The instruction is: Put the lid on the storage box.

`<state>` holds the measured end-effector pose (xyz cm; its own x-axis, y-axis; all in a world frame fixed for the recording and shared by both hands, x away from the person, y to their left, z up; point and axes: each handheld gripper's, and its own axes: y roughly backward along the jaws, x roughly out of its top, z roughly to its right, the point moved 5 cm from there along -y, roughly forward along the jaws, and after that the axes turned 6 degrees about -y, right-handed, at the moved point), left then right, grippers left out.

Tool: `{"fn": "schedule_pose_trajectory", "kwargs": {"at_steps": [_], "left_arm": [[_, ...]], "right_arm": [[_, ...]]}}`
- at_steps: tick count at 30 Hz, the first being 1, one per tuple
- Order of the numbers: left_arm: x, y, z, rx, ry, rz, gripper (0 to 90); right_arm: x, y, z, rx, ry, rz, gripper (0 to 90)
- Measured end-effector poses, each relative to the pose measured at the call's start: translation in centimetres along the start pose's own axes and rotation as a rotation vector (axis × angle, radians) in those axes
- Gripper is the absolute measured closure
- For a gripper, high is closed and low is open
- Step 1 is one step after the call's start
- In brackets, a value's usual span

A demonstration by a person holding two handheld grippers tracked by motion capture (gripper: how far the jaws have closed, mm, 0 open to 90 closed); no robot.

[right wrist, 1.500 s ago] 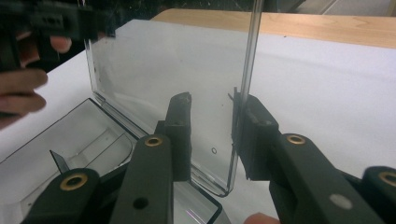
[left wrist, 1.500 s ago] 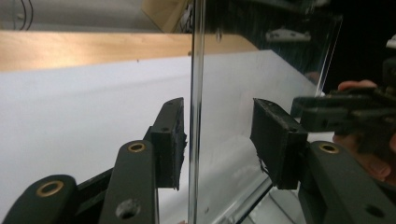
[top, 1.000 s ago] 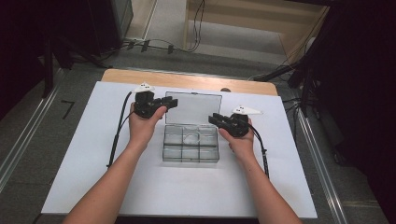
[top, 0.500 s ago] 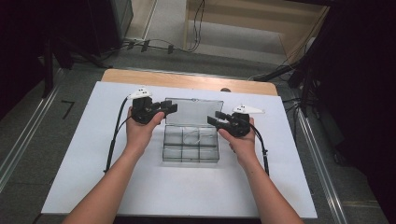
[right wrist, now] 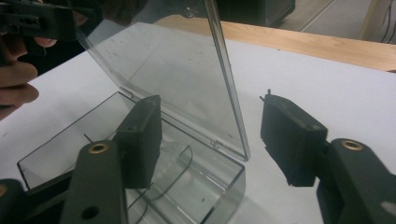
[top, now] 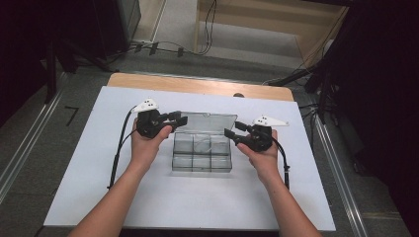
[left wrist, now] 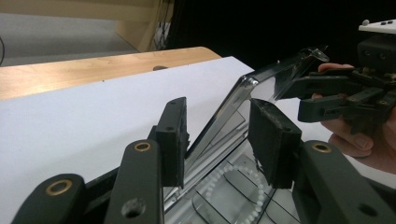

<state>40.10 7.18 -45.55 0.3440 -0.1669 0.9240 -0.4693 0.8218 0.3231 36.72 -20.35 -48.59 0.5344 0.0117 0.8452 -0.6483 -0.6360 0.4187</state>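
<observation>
A clear plastic compartment box (top: 201, 157) lies mid-table, its lid (top: 207, 122) raised at a slant on the far hinge. My left gripper (top: 181, 119) is at the lid's left end. In the left gripper view its open jaws (left wrist: 218, 105) straddle the lid (left wrist: 261, 79) edge without pressing it, and they have just been opening. My right gripper (top: 231, 130) is at the lid's right end. Its jaws (right wrist: 211, 102) have also been opening, with the lid (right wrist: 163, 65) edge loose between them. A white beaded loop (left wrist: 233, 196) lies in the box.
The box sits on a white sheet (top: 99, 163) that covers the table, with a wooden strip (top: 197, 85) along the far edge. Cables trail from both grippers. Floor and dark equipment lie beyond the table.
Both grippers' jaws stand wider than before. In the high view the lid's top edge has come nearer and the lid looks shorter. The left gripper has shifted slightly nearer to me.
</observation>
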Motion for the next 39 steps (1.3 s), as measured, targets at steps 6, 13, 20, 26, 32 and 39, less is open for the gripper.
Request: {"fn": "schedule_pose_trajectory", "kwargs": {"at_steps": [6,13,20,26,32,39], "left_arm": [[-0.4,0.4,0.4,-0.008,-0.002,0.002,56.0],[-0.9,0.8,0.8,-0.015,-0.005,0.01,54.4],[-1.2,1.0,1.2,-0.022,-0.008,0.002,51.2],[-1.6,1.2,1.6,-0.027,-0.013,0.001,48.0],[-2.0,1.4,1.9,-0.02,-0.017,-0.004,44.1],[-2.5,1.9,1.8,-0.004,-0.02,-0.021,38.2]], "right_arm": [[-0.7,1.2,-0.5,-0.026,0.003,-0.011,47.2],[-1.8,1.6,-1.2,-0.004,0.003,-0.024,60.9],[-2.0,1.7,-1.4,0.039,-0.004,-0.02,80.0],[-1.9,1.8,-1.6,0.064,0.0,-0.019,87.8],[-1.9,2.0,-1.8,0.078,0.005,-0.021,88.0],[-1.9,2.1,-1.9,0.082,0.006,-0.02,88.1]]}}
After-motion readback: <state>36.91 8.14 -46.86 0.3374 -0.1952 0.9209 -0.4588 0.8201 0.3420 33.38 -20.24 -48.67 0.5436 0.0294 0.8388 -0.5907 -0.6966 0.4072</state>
